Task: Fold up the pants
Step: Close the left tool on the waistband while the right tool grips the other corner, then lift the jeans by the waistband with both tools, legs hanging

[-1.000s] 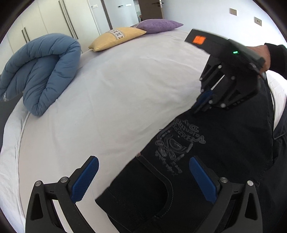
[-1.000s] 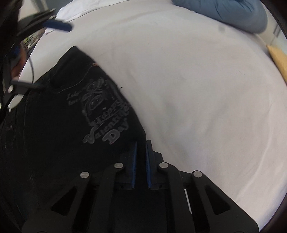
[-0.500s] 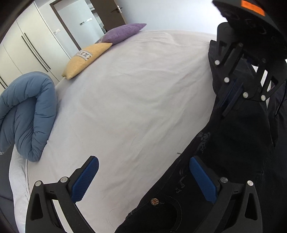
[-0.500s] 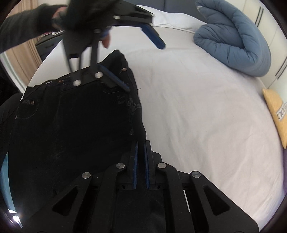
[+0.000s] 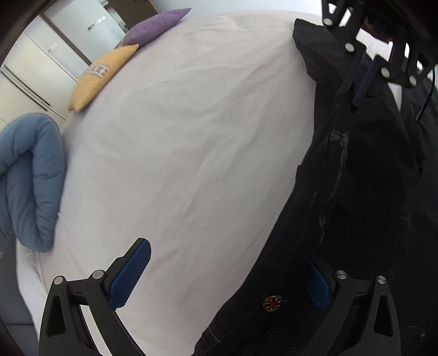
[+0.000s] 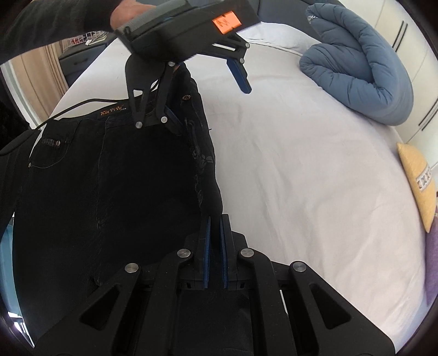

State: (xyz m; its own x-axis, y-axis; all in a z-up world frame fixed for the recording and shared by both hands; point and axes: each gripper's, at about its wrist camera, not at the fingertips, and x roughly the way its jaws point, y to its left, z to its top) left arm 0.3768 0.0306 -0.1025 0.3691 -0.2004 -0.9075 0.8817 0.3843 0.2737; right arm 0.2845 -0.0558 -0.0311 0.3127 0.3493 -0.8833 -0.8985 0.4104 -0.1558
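Black pants (image 6: pixel 109 186) lie on the white bed sheet (image 6: pixel 301 191), waistband at the far end in the right wrist view. My right gripper (image 6: pixel 215 221) is shut on their folded side edge, which it holds lifted; the left wrist view shows it too, as the right gripper (image 5: pixel 358 90) pinching dark fabric. My left gripper (image 5: pixel 224 282) hangs over the waistband corner by the metal button (image 5: pixel 272 302). Its jaws are closing, still wide, with the pants' edge between them; one pad (image 5: pixel 131 276) is over bare sheet. The left gripper (image 6: pixel 210 106) straddles that corner in the right wrist view.
A rolled blue duvet (image 5: pixel 30 175) lies at the bed's edge. A yellow pillow (image 5: pixel 101 74) and a purple pillow (image 5: pixel 156 24) sit at the head. White wardrobe doors (image 5: pixel 32 71) stand behind. Wide bare sheet (image 5: pixel 191 137) spreads beside the pants.
The right gripper has risen with the pants' edge, standing the fabric up. The left gripper rolled and slid to the waistband button, and its jaws have narrowed a little.
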